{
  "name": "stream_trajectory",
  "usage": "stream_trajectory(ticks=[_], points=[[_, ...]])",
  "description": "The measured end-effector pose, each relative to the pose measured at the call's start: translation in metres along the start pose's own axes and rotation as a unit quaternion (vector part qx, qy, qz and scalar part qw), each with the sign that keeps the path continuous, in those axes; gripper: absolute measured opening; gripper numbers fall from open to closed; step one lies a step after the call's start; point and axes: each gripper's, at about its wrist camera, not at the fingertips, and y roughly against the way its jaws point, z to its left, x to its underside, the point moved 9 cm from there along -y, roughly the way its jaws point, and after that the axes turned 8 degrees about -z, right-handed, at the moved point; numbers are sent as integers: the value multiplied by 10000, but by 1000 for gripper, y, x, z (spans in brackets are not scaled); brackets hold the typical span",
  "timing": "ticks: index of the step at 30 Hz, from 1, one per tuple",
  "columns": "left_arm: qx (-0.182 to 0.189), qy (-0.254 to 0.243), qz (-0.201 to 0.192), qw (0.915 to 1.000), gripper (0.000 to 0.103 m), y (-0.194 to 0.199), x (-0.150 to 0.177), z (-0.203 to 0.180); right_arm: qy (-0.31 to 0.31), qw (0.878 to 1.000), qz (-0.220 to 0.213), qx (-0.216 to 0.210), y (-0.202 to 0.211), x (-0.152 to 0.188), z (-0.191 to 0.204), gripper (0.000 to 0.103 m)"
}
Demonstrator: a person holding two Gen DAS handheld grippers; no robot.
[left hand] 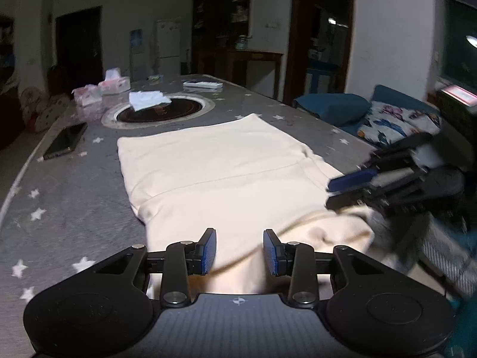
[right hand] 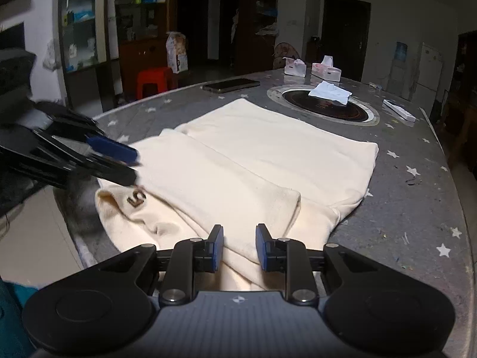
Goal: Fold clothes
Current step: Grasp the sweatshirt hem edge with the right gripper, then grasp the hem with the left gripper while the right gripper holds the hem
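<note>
A cream garment (left hand: 226,173) lies partly folded on the grey star-patterned table (left hand: 68,208), and a folded layer with a small dark logo (right hand: 136,198) sits near the table edge. My left gripper (left hand: 240,250) is open, low over the near edge of the garment, with cloth showing between its blue pads. It also appears blurred at the left of the right wrist view as the left gripper (right hand: 125,162). My right gripper (right hand: 240,247) is open over the garment's folded corner. From the left wrist view the right gripper (left hand: 340,191) is at the garment's right edge.
Beyond the garment, a round inset cooktop (left hand: 158,112) holds a white crumpled cloth (left hand: 147,100). A phone (left hand: 64,141), tissue packs (left hand: 114,83) and a white remote (left hand: 202,84) lie on the table. A blue sofa with cushions (left hand: 387,122) stands to the right, and a red stool (right hand: 153,79) stands beyond the table.
</note>
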Motion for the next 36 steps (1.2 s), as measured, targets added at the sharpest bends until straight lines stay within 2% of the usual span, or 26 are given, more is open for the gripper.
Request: stream_trajectory(ticks=[4,9,10,15,16,17,19,22,31,33,36], points=[[93,-633,-16,9979,38,14,8,-10,199,9998,60,-5,8,0,0,23],[197,-1411,-33,9898,38,20,20,-27,370,9993,85,-10,18,-3,-2,29],[216,-1435,-56,9894,38,15,20,-29,452,9989,104,-7,20,-3,0,33],[341,-1581,-217,9866,38,-1,17,-40,917,9956,185,9,29,0,7,41],[358,-1618,-238,9859,38,-3,17,-41,1049,9943,190,16,32,1,9,46],[383,-1634,-258,9855,37,-5,16,-42,1181,9928,195,22,34,3,11,51],[402,-1593,-297,9860,23,-6,15,-41,1400,9899,197,-27,37,7,16,53],[406,-1399,-335,9888,12,-8,10,-35,1585,9870,241,-145,38,12,24,56],[414,-1029,-539,9924,10,-10,-15,-24,1910,9814,-22,-199,22,14,36,54],[432,-988,-558,9926,10,-11,-19,-23,1861,9823,-90,-204,15,11,34,52],[471,-941,-572,9928,10,-12,-22,-22,1821,9829,-119,-224,6,8,32,43]])
